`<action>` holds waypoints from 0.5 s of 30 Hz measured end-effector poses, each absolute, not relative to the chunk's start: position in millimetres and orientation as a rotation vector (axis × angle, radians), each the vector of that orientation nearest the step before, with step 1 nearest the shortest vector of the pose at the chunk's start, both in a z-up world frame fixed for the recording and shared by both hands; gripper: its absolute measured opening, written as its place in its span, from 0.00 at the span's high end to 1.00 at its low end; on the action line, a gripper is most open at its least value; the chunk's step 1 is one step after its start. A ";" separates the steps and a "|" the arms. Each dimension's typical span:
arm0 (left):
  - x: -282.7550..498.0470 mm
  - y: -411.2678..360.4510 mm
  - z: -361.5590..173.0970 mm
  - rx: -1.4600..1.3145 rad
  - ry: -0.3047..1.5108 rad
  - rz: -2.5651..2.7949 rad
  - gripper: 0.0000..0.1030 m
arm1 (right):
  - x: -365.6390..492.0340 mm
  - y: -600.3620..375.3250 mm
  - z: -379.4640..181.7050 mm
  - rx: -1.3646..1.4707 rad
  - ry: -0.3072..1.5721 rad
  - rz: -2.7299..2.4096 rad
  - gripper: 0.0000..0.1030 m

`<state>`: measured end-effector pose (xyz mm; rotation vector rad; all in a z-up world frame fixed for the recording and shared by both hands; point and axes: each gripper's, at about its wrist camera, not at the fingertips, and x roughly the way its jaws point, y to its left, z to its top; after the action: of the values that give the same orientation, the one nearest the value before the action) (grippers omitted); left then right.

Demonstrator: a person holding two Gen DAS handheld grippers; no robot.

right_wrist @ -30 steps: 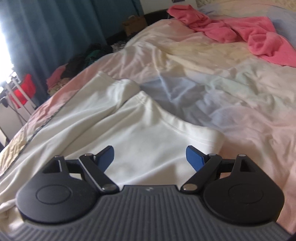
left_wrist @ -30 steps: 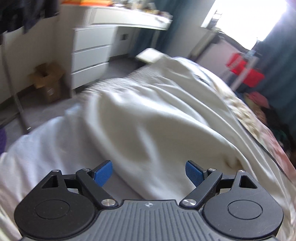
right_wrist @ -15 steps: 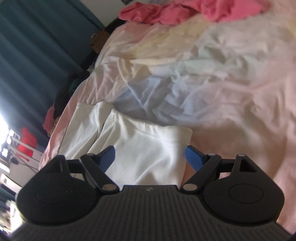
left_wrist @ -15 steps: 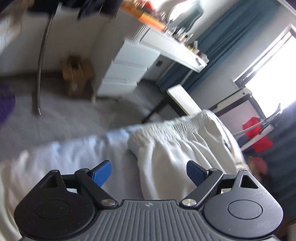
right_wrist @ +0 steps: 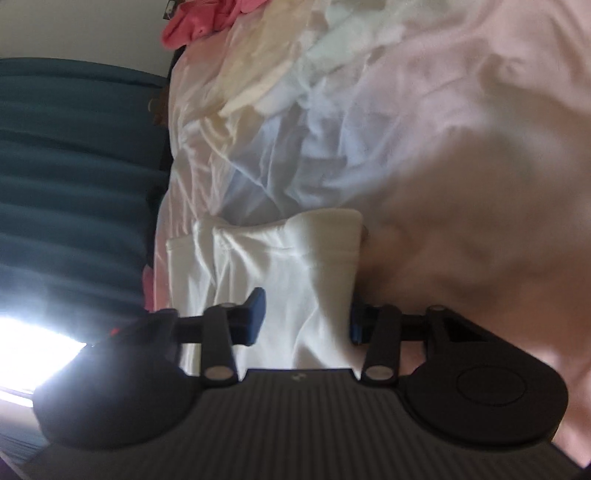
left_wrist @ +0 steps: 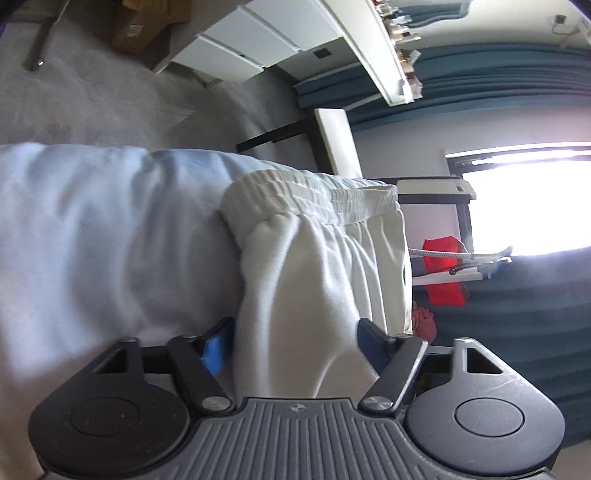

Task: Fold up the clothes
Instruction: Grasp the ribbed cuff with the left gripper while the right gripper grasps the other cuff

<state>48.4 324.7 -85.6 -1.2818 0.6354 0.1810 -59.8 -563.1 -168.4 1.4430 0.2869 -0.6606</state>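
White sweatpants (left_wrist: 317,273) lie on the bed (left_wrist: 92,229). Left gripper (left_wrist: 295,343) and right gripper (right_wrist: 304,314) have just been closing, jaws part-open, with cloth between the blue pads (left_wrist: 216,345); whether they pinch it yet, I cannot tell.

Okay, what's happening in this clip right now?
A person is folding a pair of white sweatpants on a bed with a gripper in each hand. The left gripper straddles the cloth near the waistband, the right gripper straddles it near the leg end. Both sets of jaws have just been closing with the cloth between them. A pink garment lies further up the bed.
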 end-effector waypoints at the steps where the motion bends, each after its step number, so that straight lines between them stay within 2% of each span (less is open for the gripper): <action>1: 51.5 323.0 -84.3 -1.251 0.641 0.185 0.52 | -56.9 -564.1 -167.3 1.417 0.300 -0.666 0.72; 2: 54.7 321.3 -82.4 -1.211 0.652 0.194 0.58 | -54.0 -565.1 -166.1 1.389 0.313 -0.672 0.77; 3: 57.8 318.5 -79.4 -1.165 0.664 0.206 0.70 | -52.7 -565.4 -164.5 1.364 0.320 -0.677 0.85; 4: 58.7 316.0 -76.7 -1.124 0.671 0.219 0.78 | -51.9 -565.6 -162.9 1.341 0.325 -0.682 0.89; 6: 56.2 312.3 -71.0 -1.093 0.650 0.221 0.87 | -53.9 -564.1 -158.1 1.312 0.304 -0.681 0.91; 10: 46.1 306.5 -53.7 -1.051 0.574 0.208 0.93 | -54.9 -553.6 -134.8 1.204 0.248 -0.682 0.92; 15: 27.3 297.9 -26.0 -0.981 0.469 0.154 0.94 | -61.8 -540.9 -101.1 1.086 0.154 -0.649 0.92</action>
<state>27.3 297.9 -26.0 -0.9811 0.4685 0.1535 -61.8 -540.9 -101.1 1.0865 0.1537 -0.6488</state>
